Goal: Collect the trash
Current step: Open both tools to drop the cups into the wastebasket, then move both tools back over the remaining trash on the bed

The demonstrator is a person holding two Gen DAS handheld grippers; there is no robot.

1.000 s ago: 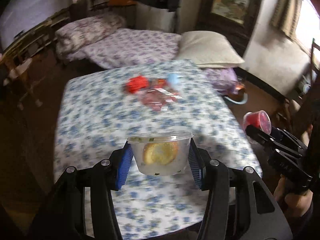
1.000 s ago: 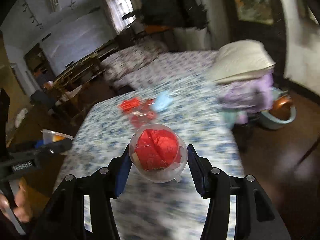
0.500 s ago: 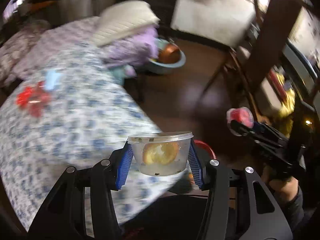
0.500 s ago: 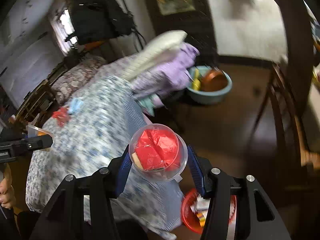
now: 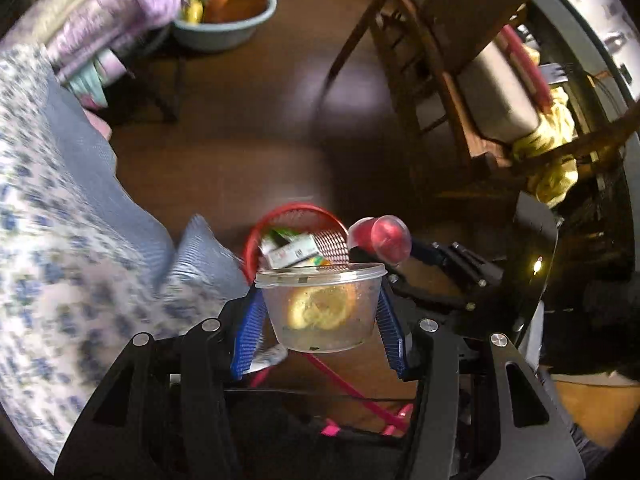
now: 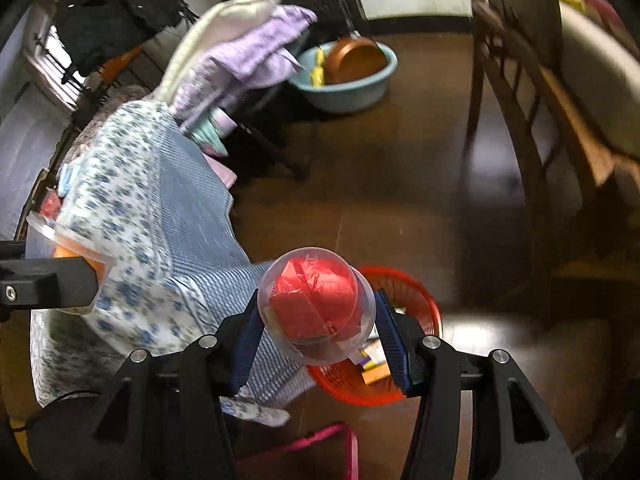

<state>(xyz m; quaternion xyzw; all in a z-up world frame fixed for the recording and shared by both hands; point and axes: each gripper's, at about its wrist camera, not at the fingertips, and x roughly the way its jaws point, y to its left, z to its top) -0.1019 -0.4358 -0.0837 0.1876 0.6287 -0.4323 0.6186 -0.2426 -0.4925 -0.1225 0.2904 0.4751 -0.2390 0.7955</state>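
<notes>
A dark brown floor [image 6: 360, 200] fills most of both views, with the bench [image 6: 132, 216] under a blue-flowered cloth on the left and a wooden chair [image 5: 436, 92] at the right. Beyond the bench a pale pillow [image 6: 224, 28] lies on folded lilac cloth, and farther back a light blue basin [image 6: 348, 80] holds a copper-coloured pan. On the floor, just beside the hanging corner of the bench cloth, stands a red mesh basket [image 6: 416, 300] with cartons and wrappers inside it. The left tongs [image 5: 318, 316] are closed onto a clear lidded tub [image 5: 324, 304] that holds a lemon slice; the blue pads press its two sides, and the tub hangs in the air just in front of the basket, which shows behind its rim. The right tongs [image 6: 316, 324] are clamped on a clear plastic cup [image 6: 316, 308] stuffed with red paper, its mouth turned toward the camera, held in the air above the near edge of the basket. In the left wrist view that cup appears at the basket's right rim. A pink strap lies on the floor below both tongs.
</notes>
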